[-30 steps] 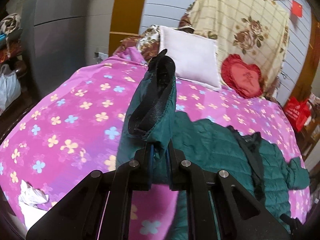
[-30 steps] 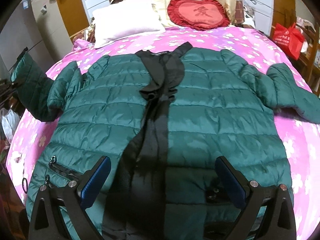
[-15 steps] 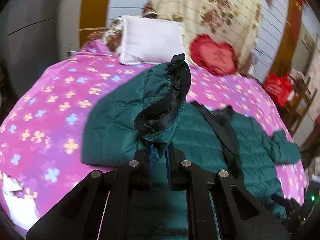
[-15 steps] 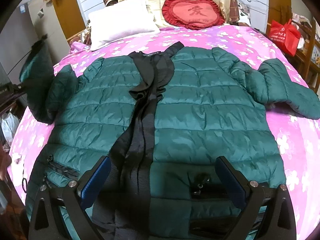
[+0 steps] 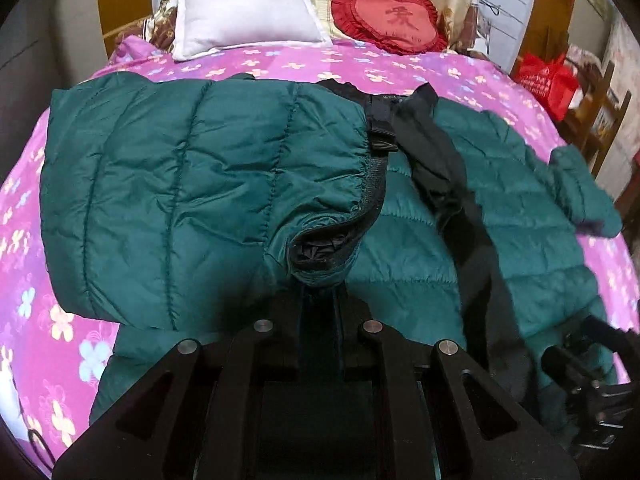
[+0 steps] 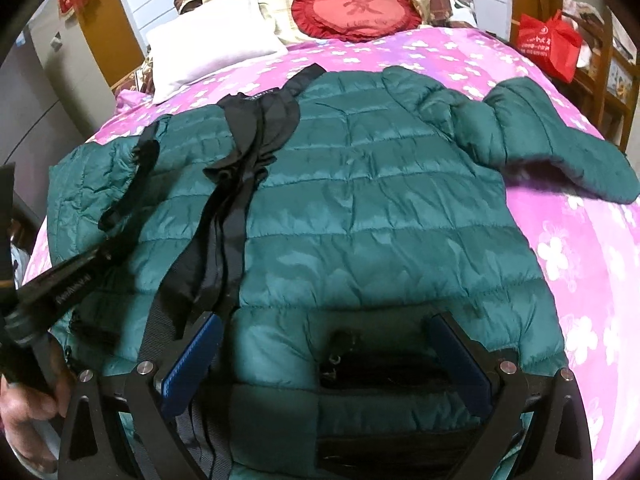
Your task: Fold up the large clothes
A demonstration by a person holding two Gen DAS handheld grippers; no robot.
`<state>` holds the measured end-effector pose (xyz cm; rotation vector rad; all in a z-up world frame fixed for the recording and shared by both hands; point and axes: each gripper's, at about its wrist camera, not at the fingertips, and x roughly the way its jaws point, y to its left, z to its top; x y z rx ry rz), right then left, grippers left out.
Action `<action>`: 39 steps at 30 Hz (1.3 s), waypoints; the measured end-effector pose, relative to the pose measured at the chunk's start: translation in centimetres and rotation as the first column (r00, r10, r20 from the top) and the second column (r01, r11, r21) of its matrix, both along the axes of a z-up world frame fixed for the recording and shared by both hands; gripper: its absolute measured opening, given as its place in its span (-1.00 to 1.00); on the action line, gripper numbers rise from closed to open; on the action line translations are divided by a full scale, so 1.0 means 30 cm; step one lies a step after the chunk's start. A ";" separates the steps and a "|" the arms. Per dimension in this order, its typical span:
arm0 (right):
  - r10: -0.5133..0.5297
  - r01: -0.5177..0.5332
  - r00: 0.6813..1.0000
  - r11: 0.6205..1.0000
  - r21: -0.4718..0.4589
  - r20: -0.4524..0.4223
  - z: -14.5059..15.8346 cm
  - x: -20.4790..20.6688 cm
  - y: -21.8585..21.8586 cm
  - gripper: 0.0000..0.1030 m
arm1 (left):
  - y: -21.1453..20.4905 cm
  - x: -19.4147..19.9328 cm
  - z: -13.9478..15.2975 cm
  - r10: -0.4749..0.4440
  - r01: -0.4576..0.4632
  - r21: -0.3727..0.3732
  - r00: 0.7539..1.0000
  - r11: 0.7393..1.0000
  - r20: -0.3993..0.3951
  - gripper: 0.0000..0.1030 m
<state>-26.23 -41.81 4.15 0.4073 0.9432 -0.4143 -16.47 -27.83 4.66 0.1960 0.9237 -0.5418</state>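
A dark green quilted puffer jacket point(image 6: 372, 216) lies front up on the bed, with a black lining strip point(image 6: 236, 184) down its open front. My left gripper point(image 5: 320, 292) is shut on the black-edged cuff of the jacket's left sleeve point(image 5: 192, 184) and holds that sleeve folded across the jacket's body. The sleeve also shows in the right wrist view point(image 6: 100, 176). My right gripper point(image 6: 324, 352) is open and empty, low over the jacket's hem. The other sleeve point(image 6: 552, 140) lies spread out to the right.
The bed has a pink flowered cover point(image 6: 592, 264). A white pillow point(image 5: 244, 8) and a red heart cushion point(image 5: 388, 20) lie at the head. A red bag point(image 6: 548, 44) and wooden furniture stand to the right. A grey cabinet point(image 6: 36, 80) stands to the left.
My left gripper has swung right with the sleeve, bringing it from out at the bed's side to lie over the jacket's body. The right gripper has stayed open, moving slightly closer over the hem.
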 end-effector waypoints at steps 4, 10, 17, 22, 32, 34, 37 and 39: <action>-0.004 0.003 1.000 0.999 0.033 0.029 0.017 -0.002 -0.006 1.00 | 0.050 -0.015 0.018 -0.047 0.038 -0.108 0.996 0.993 -0.081 0.10; 0.034 -0.046 0.995 0.991 0.128 0.094 0.054 0.058 0.016 1.00 | 0.194 -0.077 0.121 0.011 -0.014 -0.159 1.000 0.987 -0.021 0.23; 0.141 -0.171 0.975 0.970 0.174 0.173 0.087 0.213 0.108 1.00 | 0.360 -0.022 0.129 0.192 -0.185 -0.131 0.981 0.974 0.038 0.24; 0.234 -0.265 0.956 0.948 0.176 0.179 0.067 0.398 0.186 1.00 | 0.397 0.017 0.097 0.242 -0.237 -0.101 0.969 0.966 0.047 0.25; 0.289 -0.331 0.937 0.914 0.236 0.195 -0.018 0.624 0.249 0.85 | 0.424 0.080 0.051 0.256 -0.255 -0.117 0.967 0.960 -0.002 0.25; 0.303 -0.359 0.924 0.898 0.255 0.233 -0.032 0.638 0.260 0.32 | 0.424 0.083 0.045 0.254 -0.253 -0.115 0.967 0.961 -0.004 0.25; 0.323 -0.380 0.912 0.897 0.225 0.254 -0.020 0.639 0.274 -0.33 | 0.432 0.092 0.033 0.263 -0.263 -0.112 0.965 0.958 -0.012 0.24; 0.322 -0.383 0.906 0.901 0.206 0.275 0.003 0.629 0.265 -0.64 | 0.444 0.100 0.025 0.280 -0.281 -0.115 0.960 0.953 -0.023 0.25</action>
